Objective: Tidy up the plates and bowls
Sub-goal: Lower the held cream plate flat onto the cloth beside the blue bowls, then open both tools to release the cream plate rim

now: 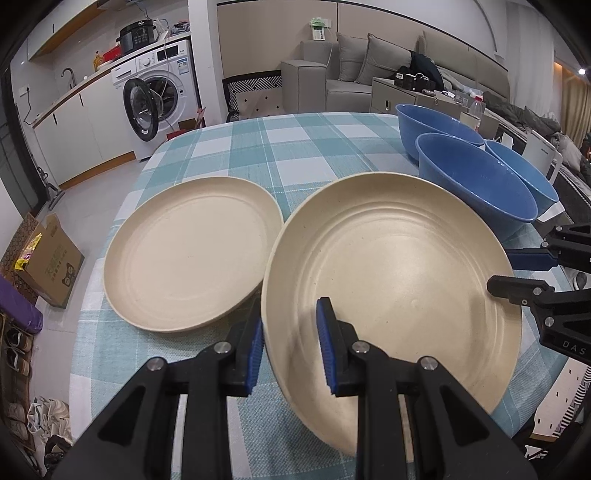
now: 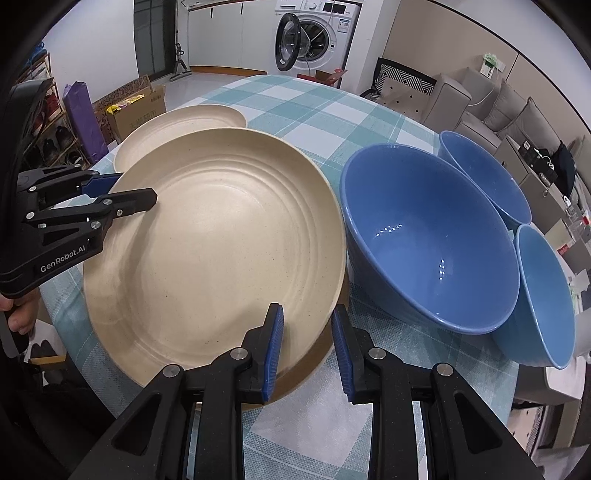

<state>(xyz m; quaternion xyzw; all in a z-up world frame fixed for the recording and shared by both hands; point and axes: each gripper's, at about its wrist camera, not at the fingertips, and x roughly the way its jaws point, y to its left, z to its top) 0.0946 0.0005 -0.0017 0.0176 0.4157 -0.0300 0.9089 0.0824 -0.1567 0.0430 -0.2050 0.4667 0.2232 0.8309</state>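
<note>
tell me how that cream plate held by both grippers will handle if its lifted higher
The cream plate looks rigid, so it should keep its shape rather than sag. Its matte speckled surface suggests light plastic or fibre, likely not heavy. The left gripper and right gripper each pinch only the thin rim on opposite sides, so it could pivot or slip if one hand rises faster.

Background items, left wrist view, by clock position from frame centre. Checked tablecloth point(image 1: 295, 147): centre, teal and white. Washing machine point(image 1: 162, 92): 10 o'clock, door open. Pressure cooker point(image 1: 137, 36): 11 o'clock, on top of the machine. Grey sofa point(image 1: 351, 70): 12 to 1 o'clock. Cardboard box point(image 1: 50, 262): 9 o'clock, on the floor.
</note>
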